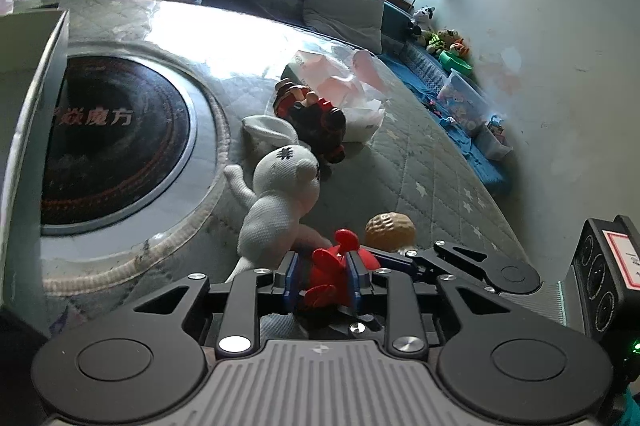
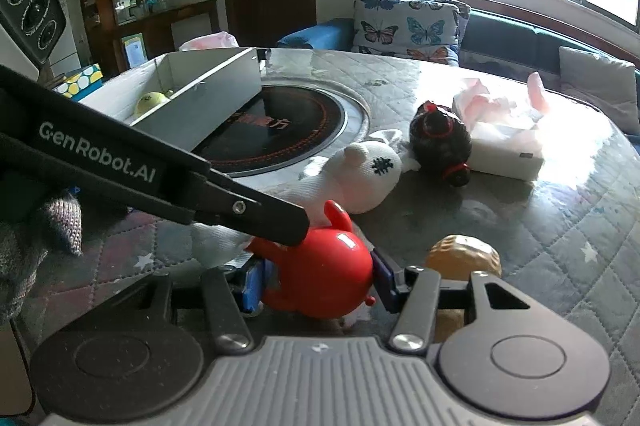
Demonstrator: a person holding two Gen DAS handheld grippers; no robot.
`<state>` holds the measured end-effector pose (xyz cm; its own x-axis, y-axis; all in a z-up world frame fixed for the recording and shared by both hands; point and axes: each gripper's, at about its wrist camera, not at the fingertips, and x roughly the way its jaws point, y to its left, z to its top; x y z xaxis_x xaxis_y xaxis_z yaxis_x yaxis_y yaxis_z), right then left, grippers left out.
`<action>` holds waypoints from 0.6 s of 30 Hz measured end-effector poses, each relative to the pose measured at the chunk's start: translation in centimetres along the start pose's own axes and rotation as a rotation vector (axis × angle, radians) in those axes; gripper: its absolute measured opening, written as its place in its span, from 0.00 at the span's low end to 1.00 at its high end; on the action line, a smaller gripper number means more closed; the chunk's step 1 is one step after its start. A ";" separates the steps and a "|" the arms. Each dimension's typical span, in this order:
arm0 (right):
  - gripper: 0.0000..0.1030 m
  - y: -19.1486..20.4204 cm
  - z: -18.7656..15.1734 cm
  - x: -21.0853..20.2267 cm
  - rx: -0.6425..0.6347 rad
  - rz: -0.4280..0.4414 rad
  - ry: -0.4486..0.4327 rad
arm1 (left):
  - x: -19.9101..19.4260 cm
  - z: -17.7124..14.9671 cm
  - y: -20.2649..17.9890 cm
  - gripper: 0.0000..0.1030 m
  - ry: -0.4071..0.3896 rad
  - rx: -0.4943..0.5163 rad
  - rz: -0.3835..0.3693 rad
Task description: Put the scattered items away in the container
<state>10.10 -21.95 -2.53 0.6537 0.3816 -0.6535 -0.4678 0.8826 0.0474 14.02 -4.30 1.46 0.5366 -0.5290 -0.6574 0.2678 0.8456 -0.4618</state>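
Observation:
A red plastic toy [image 1: 330, 268] [image 2: 324, 274] lies on the quilted table between both grippers. My left gripper [image 1: 322, 276] is shut on it; its finger [image 2: 256, 214] reaches across the toy in the right wrist view. My right gripper [image 2: 316, 280] has its pads on both sides of the same toy. A white knitted rabbit [image 1: 280, 201] [image 2: 360, 177], a dark doll [image 1: 316, 123] [image 2: 440, 137] and a tan peanut-shaped toy [image 1: 390, 230] [image 2: 464, 258] lie nearby. The grey box container [image 2: 208, 93] [image 1: 32, 97] stands at the left with a yellow item [image 2: 150, 101] inside.
A round black induction hob [image 1: 116, 137] [image 2: 280, 129] is set in the table. A tissue pack with pink bags [image 1: 348, 97] [image 2: 504, 137] lies beyond the doll. A sofa with a butterfly cushion [image 2: 408, 25] and a window stand behind.

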 end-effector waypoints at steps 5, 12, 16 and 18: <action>0.53 0.5 -0.3 0.2 -0.007 0.003 0.005 | -0.1 -0.5 0.7 0.29 0.016 -0.022 -0.011; 0.53 1.1 0.0 -0.5 -0.033 -0.007 0.001 | -1.3 -0.8 0.9 0.29 -0.015 -0.032 -0.039; 0.53 2.1 1.2 -0.9 -0.071 0.003 -0.020 | -3.5 -0.4 1.3 0.27 -0.066 -0.046 -0.031; 0.53 2.9 2.2 -1.0 -0.098 0.016 -0.038 | -4.9 -0.2 1.6 0.27 -0.098 -0.051 -0.021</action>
<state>9.33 -19.17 -0.08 0.6669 0.4074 -0.6238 -0.5332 0.8458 -0.0176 11.64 -0.35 3.78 0.6077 -0.5351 -0.5868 0.2399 0.8281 -0.5066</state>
